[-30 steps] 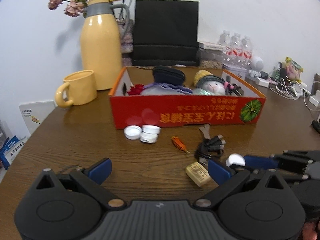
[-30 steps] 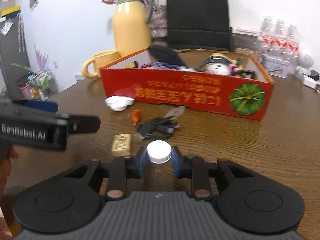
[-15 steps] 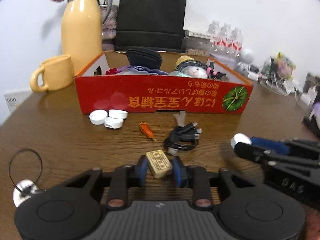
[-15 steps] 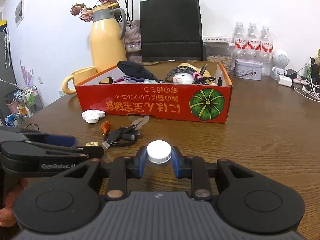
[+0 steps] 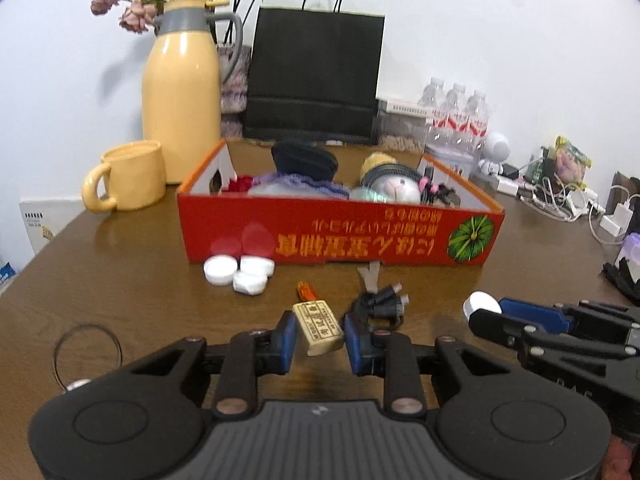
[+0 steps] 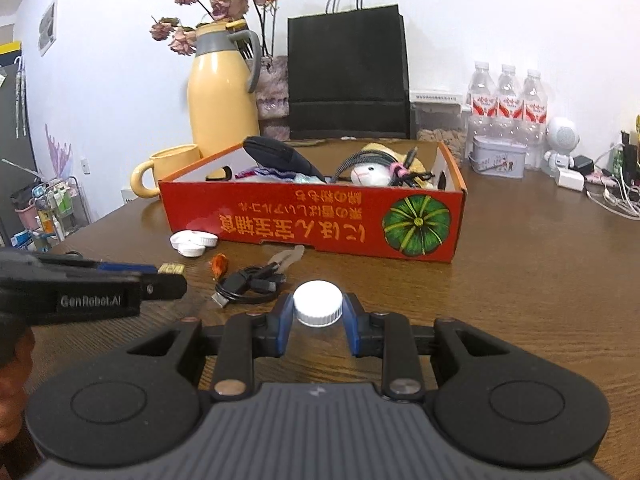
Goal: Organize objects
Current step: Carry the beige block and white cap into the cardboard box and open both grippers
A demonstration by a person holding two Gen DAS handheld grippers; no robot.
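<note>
Both hands are loaded for the drop-off: left gripper [image 5: 318,338] clamps the small tan printed block [image 5: 319,326], right gripper [image 6: 318,317] pinches a white ribbed bottle cap [image 6: 318,303], both just off the brown wooden worktop [image 6: 520,280], presumably headed for the red cardboard box [image 5: 340,236] beyond.

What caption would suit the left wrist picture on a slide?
Left gripper clamps a small tan block before a red cardboard box; right gripper holds a white cap.
</note>
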